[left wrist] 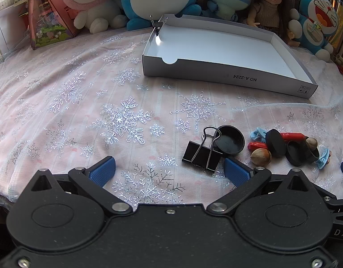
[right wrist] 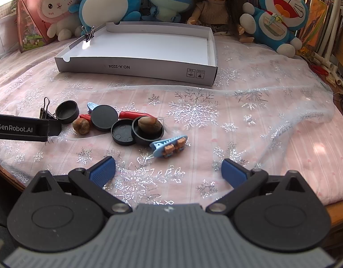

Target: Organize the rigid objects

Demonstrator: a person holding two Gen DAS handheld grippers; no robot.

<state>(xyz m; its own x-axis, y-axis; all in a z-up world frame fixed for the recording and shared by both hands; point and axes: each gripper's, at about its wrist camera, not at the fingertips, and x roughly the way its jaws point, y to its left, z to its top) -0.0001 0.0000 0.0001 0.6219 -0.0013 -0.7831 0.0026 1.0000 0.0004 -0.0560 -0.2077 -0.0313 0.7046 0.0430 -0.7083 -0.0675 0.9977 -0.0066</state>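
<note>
A pile of small objects lies on the snowflake cloth: a black binder clip (left wrist: 202, 153), black round caps (left wrist: 230, 139) (right wrist: 123, 132), nuts (left wrist: 261, 156) (right wrist: 149, 124), red pieces (right wrist: 133, 114) and blue hair clips (right wrist: 169, 144). A shallow white box (left wrist: 227, 44) (right wrist: 135, 67) stands behind, with a small binder clip (left wrist: 157, 24) on its left rim. My left gripper (left wrist: 169, 169) is open, its right finger beside the binder clip. My right gripper (right wrist: 168, 169) is open and empty, just in front of the blue hair clip.
Plush toys (right wrist: 104, 2) and a doll (right wrist: 216, 2) line the back. A pink triangular case (left wrist: 48, 15) stands at the back left. Books and white tubes (right wrist: 323, 44) are at the right. The left gripper's body (right wrist: 21, 127) shows at the right wrist view's left edge.
</note>
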